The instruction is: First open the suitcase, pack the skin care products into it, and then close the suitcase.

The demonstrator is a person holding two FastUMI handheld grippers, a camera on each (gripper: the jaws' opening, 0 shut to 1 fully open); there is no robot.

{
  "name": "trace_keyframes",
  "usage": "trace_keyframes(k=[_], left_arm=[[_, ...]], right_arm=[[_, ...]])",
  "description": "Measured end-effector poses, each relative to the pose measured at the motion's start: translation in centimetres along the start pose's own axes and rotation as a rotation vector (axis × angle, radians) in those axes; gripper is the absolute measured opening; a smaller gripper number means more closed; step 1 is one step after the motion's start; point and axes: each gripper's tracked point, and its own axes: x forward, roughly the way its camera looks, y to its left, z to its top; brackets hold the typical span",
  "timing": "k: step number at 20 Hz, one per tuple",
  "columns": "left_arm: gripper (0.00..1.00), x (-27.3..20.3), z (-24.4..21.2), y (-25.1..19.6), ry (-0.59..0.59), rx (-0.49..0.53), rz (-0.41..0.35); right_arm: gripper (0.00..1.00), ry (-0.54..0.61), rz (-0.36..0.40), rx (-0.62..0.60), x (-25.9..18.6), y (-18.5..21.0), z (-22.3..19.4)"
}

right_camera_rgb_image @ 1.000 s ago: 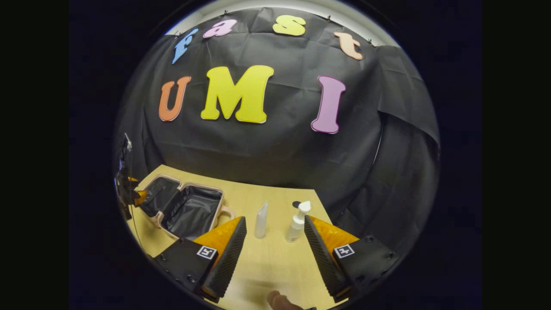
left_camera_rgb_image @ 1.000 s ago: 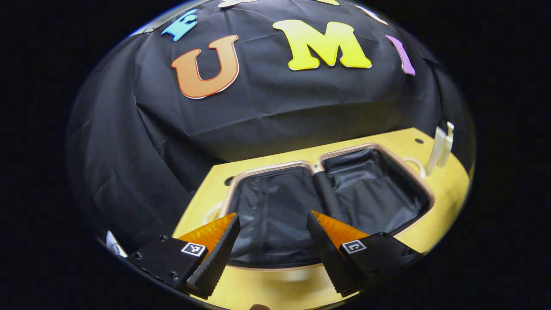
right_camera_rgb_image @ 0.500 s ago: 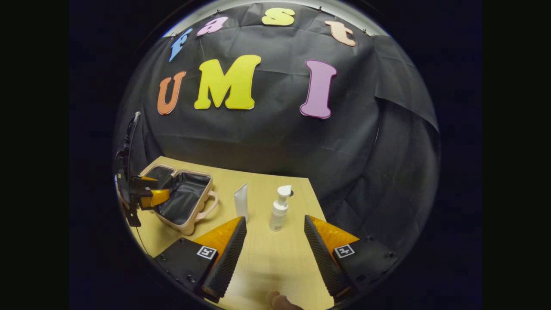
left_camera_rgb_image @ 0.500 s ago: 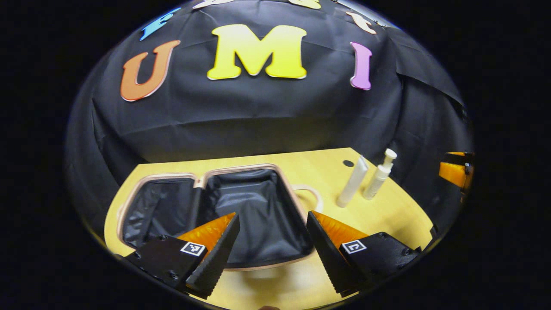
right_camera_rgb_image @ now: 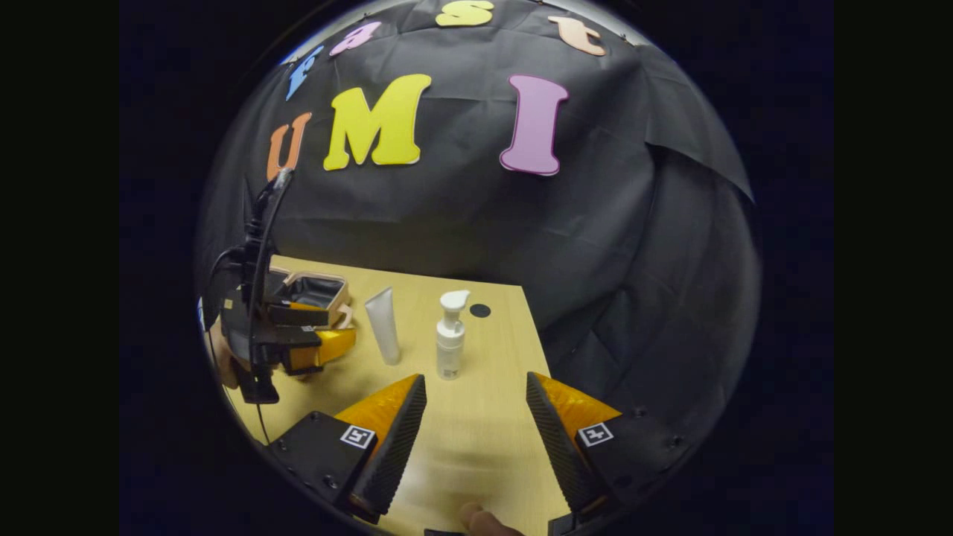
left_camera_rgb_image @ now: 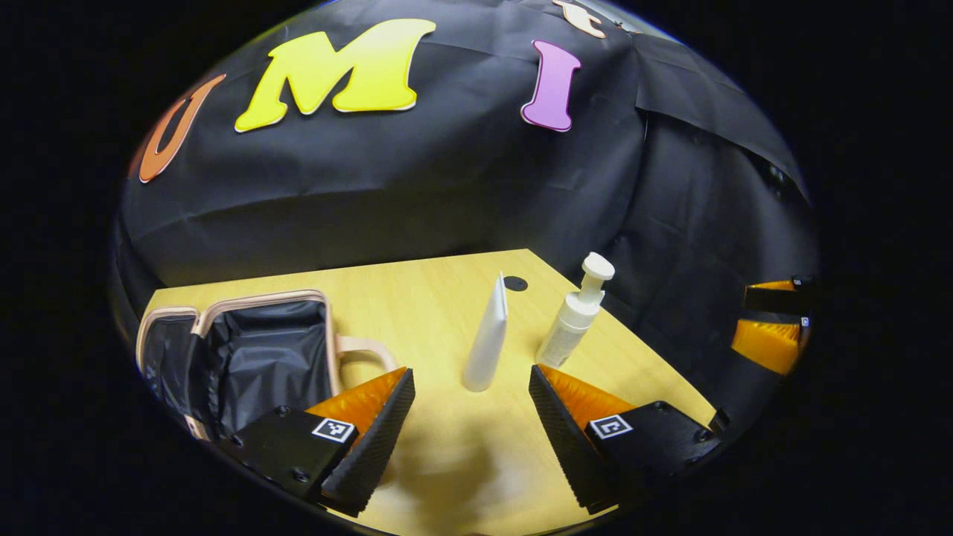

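The pink suitcase (left_camera_rgb_image: pixel 246 350) lies open on the wooden table (left_camera_rgb_image: pixel 417 298), showing its black lining. To its right a white tube (left_camera_rgb_image: pixel 488 339) stands on its cap, with a white pump bottle (left_camera_rgb_image: pixel 573 316) upright beside it. My left gripper (left_camera_rgb_image: pixel 469 376) is open just short of the tube, with nothing between its fingers. My right gripper (right_camera_rgb_image: pixel 475 380) is open too, a little back from the pump bottle (right_camera_rgb_image: pixel 450 335) and the tube (right_camera_rgb_image: pixel 383 324). In the right gripper view the left gripper (right_camera_rgb_image: pixel 327 331), held by a hand, sits in front of the suitcase (right_camera_rgb_image: pixel 313 286).
A small dark hole (left_camera_rgb_image: pixel 515 284) marks the table behind the products. The table's right edge (right_camera_rgb_image: pixel 532 350) runs close past the pump bottle, with black cloth wall behind and to the right. The right gripper (left_camera_rgb_image: pixel 774 327) shows at the far right of the left gripper view.
The left gripper has swung right, from over the open suitcase to facing the tube and bottle. The right gripper has turned slightly, so the bottle now sits nearer its middle.
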Motion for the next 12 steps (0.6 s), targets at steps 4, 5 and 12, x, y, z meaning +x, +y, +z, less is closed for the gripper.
trace_keyframes(k=[4, 5, 12], left_arm=[[0.90, 5.0, -0.9, -1.2, 0.029, -0.017, 0.012], [0.88, 6.2, -1.0, -1.1, 0.033, -0.016, 0.020], [0.67, 10.4, -1.7, -0.2, 0.037, 0.009, 0.074]], right_arm=[[0.80, 0.045, 0.002, -0.016, 1.3, -2.0, -2.0], [0.80, 0.054, 0.002, -0.023, 1.6, -2.2, -2.5], [0.80, 0.109, 0.039, -0.023, 3.3, -2.8, -4.7]])
